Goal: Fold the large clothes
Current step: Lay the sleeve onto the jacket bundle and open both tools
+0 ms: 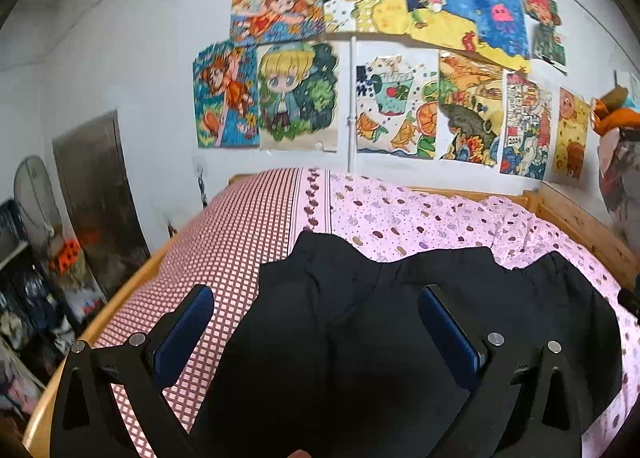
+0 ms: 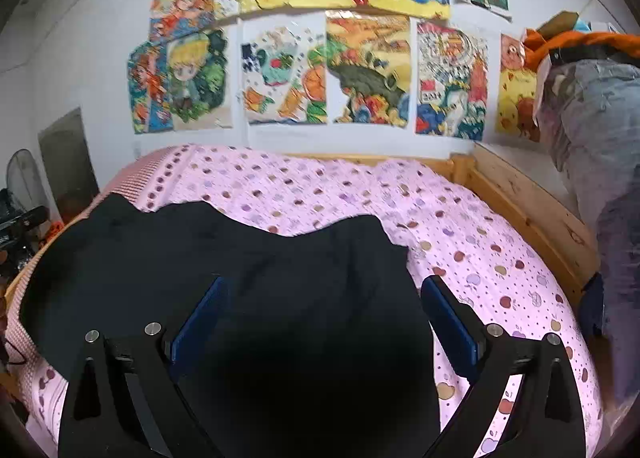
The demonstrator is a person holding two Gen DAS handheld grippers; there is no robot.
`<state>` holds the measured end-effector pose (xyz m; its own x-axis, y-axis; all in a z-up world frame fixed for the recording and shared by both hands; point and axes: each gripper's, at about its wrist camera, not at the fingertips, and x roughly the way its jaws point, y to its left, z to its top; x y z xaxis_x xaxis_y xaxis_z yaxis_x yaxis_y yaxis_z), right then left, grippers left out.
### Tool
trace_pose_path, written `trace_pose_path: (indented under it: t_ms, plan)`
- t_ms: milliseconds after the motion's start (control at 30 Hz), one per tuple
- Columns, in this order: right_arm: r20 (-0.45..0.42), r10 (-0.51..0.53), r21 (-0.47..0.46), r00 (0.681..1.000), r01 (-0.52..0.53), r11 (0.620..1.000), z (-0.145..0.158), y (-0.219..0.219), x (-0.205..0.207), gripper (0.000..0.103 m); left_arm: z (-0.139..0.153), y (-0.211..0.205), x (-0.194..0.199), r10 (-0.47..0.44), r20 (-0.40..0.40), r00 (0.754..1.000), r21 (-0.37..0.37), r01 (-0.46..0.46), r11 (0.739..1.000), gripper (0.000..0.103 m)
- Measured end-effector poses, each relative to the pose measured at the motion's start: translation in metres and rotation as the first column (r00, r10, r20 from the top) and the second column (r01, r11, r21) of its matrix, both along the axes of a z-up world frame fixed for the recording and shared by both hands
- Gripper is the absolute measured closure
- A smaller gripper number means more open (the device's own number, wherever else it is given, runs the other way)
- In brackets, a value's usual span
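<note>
A large black garment (image 1: 360,338) lies spread on the bed, its far edge wavy against the pink dotted cover. In the right wrist view the same black garment (image 2: 240,258) fills the near middle and left. My left gripper (image 1: 316,298) hangs above its left part, open wide, blue pads apart with nothing pinched between them. My right gripper (image 2: 324,290) stands open over the garment's right edge, its right finger (image 2: 448,318) above the pink cover. Neither gripper's pads press on the cloth.
The bed has a pink dotted cover (image 1: 440,217) and a red checked sheet (image 1: 240,238) on the left, in a wooden frame (image 2: 520,209). Drawings (image 1: 360,69) cover the white wall. A bagged pile (image 2: 592,137) stands at right. A fan (image 1: 32,185) and clutter sit left.
</note>
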<state>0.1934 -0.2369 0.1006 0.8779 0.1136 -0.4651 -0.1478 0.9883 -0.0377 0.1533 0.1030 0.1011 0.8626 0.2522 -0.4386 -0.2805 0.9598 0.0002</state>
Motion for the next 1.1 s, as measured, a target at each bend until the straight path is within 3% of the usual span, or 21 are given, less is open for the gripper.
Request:
trace_pose_path:
  t_ms: [167, 600, 1100]
  plan:
    - [0.045, -0.001, 0.016, 0.999, 0.001, 1.000, 0.008, 0.003, -0.015, 0.008, 0.010, -0.011, -0.018, 0.003, 0.039, 0.999, 0.033, -0.004, 0.999, 0.000]
    - [0.168, 0.012, 0.051, 0.986, -0.021, 0.998, 0.028, 0.003, -0.064, 0.007, 0.029, -0.032, -0.061, -0.034, 0.084, 0.996, 0.029, 0.032, 0.999, 0.000]
    - [0.219, 0.055, 0.085, 0.974, -0.075, 0.994, 0.043, 0.023, -0.111, 0.002, 0.045, -0.051, -0.105, -0.082, 0.139, 0.987, 0.056, 0.075, 0.996, 0.000]
